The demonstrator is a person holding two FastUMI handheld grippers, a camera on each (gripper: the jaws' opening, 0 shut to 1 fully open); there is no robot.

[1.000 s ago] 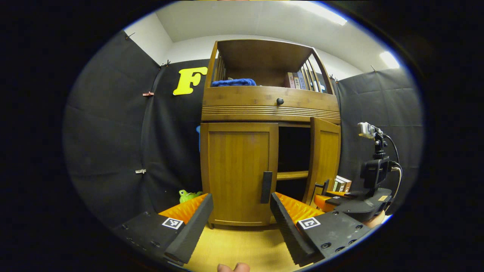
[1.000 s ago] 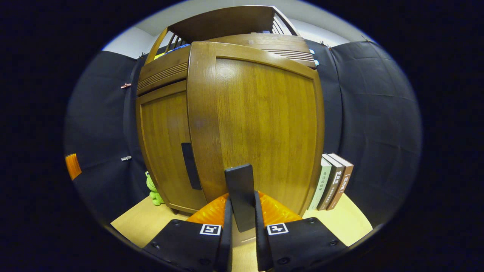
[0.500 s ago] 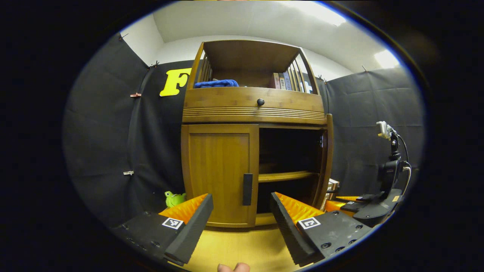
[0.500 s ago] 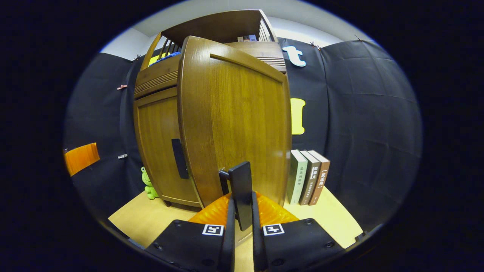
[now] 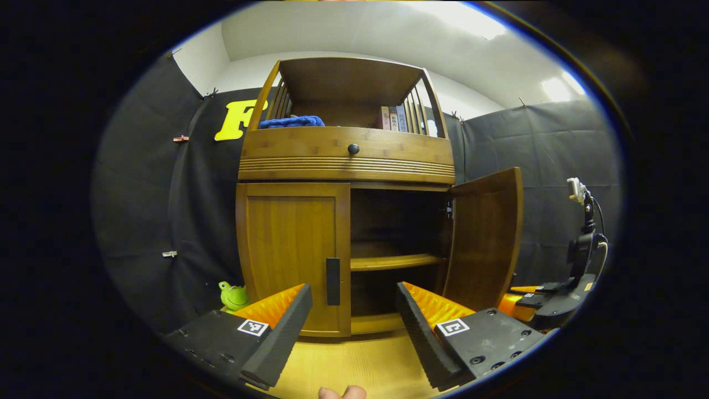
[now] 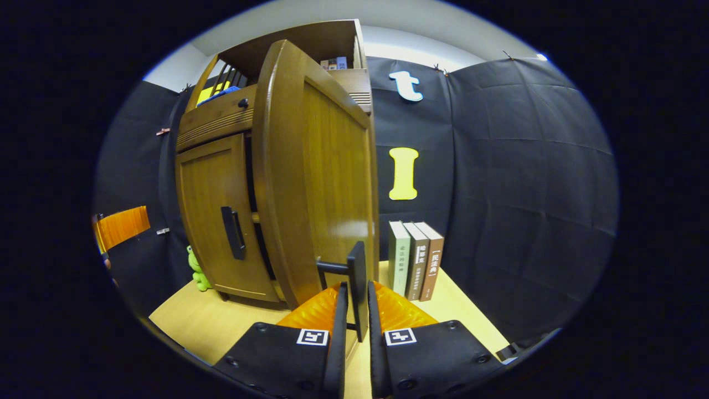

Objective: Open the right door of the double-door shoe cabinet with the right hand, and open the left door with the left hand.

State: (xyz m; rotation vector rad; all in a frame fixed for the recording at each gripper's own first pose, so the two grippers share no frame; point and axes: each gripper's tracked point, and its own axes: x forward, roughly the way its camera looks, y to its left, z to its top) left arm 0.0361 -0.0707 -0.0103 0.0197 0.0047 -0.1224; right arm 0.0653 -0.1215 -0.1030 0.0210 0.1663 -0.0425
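The wooden shoe cabinet (image 5: 349,166) stands ahead on the table. Its left door (image 5: 291,255) is closed, with a dark handle (image 5: 333,273) by the inner edge. Its right door (image 5: 486,238) stands swung wide open, baring a dark inside with a shelf (image 5: 396,260). My left gripper (image 5: 354,327) is open and hangs in front of the left door, apart from the handle. My right gripper (image 6: 354,327) is shut on the right door's handle (image 6: 357,282), close before the open right door (image 6: 316,177). The left door (image 6: 213,216) appears beyond it. The right gripper (image 5: 534,296) also appears far right.
A green frog toy (image 5: 232,295) sits left of the cabinet. Three books (image 6: 415,257) stand upright right of it. A blue cloth (image 5: 291,121) and books lie on the top shelf. A drawer with a knob (image 5: 353,148) is above the doors.
The right door has swung from partly open to wide open, pulled by my right gripper. My left gripper view has shifted right relative to the cabinet; the left door stays closed.
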